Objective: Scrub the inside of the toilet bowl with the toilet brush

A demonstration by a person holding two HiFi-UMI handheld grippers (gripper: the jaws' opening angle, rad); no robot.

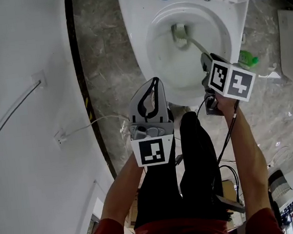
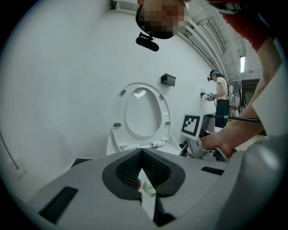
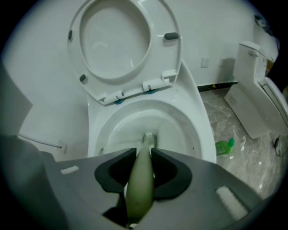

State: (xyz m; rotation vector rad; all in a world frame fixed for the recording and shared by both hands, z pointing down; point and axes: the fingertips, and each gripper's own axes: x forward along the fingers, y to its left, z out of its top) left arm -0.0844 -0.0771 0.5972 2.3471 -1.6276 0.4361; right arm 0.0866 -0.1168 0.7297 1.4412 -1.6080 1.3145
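Inside the toilet bowl (image 1: 138,40): the brush head (image 1: 179,32) is low on the far inner wall; can't tell if the bristles touch the porcelain
Toilet brush (image 3: 140,179): green handle runs straight out from my tool and down into the bowl
My right gripper (image 3: 143,155): clenched on the handle, jaws on either side of it, over the bowl's near right rim
My left gripper (image 2: 141,152): jaws pressed together, nothing in them, idle just above the near rim, left of the handle
Seat (image 3: 112,40): tipped up and clear of the opening
Step, my guess: scrubbing is under way, most of the inner wall probably still to do
Risk 1: smooth tapered handle could twist or slide in the jaws if I push hard sideways
Risk 2: fast strokes near the water could splash over the rim
Risk 3: wide sweeps could knock the handle on the rim or on my left gripper
Risk 4: cable (image 1: 227,130) under my right arm could snag on my legs
Room: opening is wide, free to sweep left, right and deeper
Edges: wall (image 1: 19,76) near on the left, green bottle (image 1: 248,59) on the floor (image 1: 102,55) just beside the bowl on the right
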